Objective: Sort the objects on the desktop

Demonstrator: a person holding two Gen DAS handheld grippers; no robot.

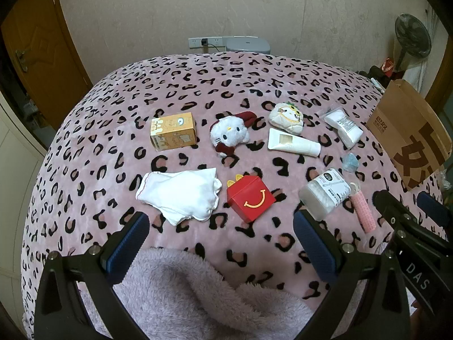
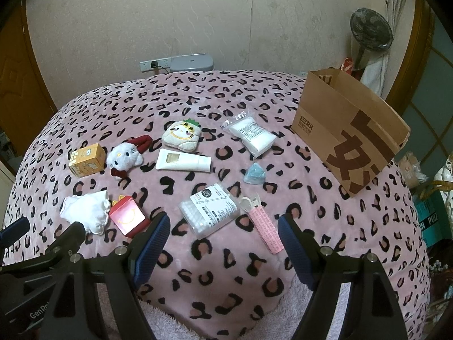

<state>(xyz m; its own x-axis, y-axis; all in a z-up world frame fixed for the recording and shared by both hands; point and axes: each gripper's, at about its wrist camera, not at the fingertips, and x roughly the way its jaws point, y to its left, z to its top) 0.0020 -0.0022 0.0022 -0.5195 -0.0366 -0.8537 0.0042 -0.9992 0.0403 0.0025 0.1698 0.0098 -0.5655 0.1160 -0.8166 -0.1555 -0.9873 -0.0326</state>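
Jaws wide apart, both grippers; cotton swab box (image 2: 211, 209) beyond right jaws, untouched

Blanket (image 2: 226, 255): pink, black leopard spots. Paper bag (image 2: 348, 133): brown kraft, dark brown characters. Small carton (image 1: 173, 135): orange-yellow and cream. Toy box (image 1: 250, 198): red, yellow smile. Cat plush (image 1: 230, 134): white, dark red bow. Tube (image 1: 293, 143), cloth (image 1: 181, 195): white. Hair roller (image 2: 264, 231): pink. Gripper pads (image 2: 153, 243): dark blue.

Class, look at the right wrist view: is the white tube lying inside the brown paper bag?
No. The white tube lies on the spotted blanket, well apart from the standing paper bag.
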